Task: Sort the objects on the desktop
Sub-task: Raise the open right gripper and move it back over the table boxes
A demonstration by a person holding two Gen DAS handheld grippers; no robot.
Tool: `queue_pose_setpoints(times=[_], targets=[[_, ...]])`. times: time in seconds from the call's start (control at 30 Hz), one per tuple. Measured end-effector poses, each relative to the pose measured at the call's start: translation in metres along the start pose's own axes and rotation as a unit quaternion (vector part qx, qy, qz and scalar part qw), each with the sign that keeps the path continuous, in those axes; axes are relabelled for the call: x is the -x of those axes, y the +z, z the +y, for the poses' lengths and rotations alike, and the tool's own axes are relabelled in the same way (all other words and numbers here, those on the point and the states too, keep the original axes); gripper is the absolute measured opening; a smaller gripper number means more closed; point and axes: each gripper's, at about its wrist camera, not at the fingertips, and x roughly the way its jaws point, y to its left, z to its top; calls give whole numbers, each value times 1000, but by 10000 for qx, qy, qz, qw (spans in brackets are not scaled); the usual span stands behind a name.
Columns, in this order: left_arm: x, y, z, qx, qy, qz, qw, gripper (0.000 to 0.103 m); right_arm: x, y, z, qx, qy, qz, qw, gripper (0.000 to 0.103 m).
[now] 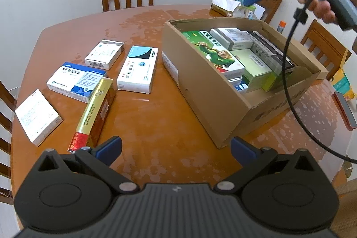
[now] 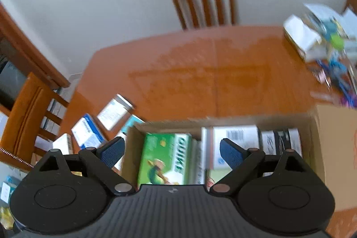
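Left gripper [image 1: 176,148] spread wide, empty, above bare table [image 1: 145,117]; red-gold box [image 1: 93,113] just left; right gripper [image 2: 171,151] likewise splayed, seemingly over cardboard box [image 2: 330,148].

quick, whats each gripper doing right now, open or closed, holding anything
Left gripper: open, holding nothing, above the table.
Right gripper: open, holding nothing, above the cardboard box.
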Motion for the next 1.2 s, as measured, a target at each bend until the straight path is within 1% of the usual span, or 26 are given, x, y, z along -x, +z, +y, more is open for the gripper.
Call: queue_pose_setpoints(times=[0.17,0.27,0.47,0.67,0.83,0.97,1.2], targets=[[1,-2,4,79,13,-32,10000,103,-4,5,28,388,181,0,9991,95],[1,-3,8,132,47,-47,9999,103,-9,6,45,648,192,81,9977,95],[4,-5,13,195,100,-82,9997,103,-18,8,73,944,354,172,9948,95],[5,-7,15,230,102,-95,9996,103,-29,12,103,1349,446,255,9895,95],[6,-9,16,281,109,-100,9995,103,-45,18,129,1696,565,445,9829,95],[6,-12,20,367,141,-100,9992,103,-57,21,149,1974,540,541,9773,95],[7,-14,27,494,189,-140,9985,103,-81,23,180,2478,363,691,9657,95]])
